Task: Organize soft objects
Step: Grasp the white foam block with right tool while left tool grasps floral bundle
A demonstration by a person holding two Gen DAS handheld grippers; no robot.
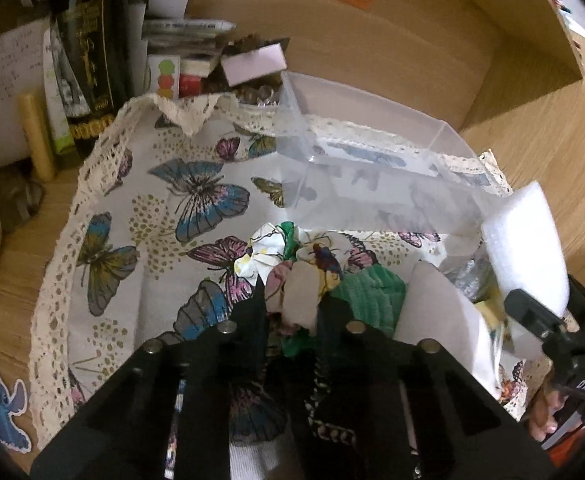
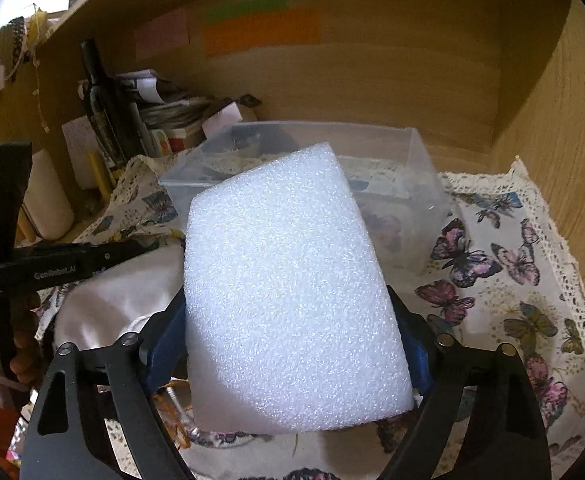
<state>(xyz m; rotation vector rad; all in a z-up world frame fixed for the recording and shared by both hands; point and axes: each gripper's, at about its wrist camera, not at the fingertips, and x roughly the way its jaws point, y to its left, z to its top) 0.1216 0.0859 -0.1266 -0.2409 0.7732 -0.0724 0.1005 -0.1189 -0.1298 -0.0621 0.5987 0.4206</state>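
Observation:
My left gripper [image 1: 290, 300] is shut on a floral scrunchie [image 1: 292, 276] of white, pink and green fabric, held over the butterfly cloth [image 1: 164, 216]. My right gripper [image 2: 288, 332] is shut on a white foam block [image 2: 292, 280], which fills the middle of the right wrist view and shows at the right of the left wrist view [image 1: 528, 244]. A clear plastic box [image 2: 392, 184] stands open on the cloth behind the block; it also shows in the left wrist view [image 1: 372, 168]. A green knitted piece [image 1: 372, 296] and a white folded cloth [image 1: 440, 312] lie beside the scrunchie.
Books and papers [image 1: 88, 60] stand at the back left against the wooden shelf wall [image 2: 372, 80]. A pale candle [image 1: 36, 136] stands by them. A wooden side panel [image 2: 564, 160] bounds the right. The left gripper's body [image 2: 32, 268] reaches in at the left.

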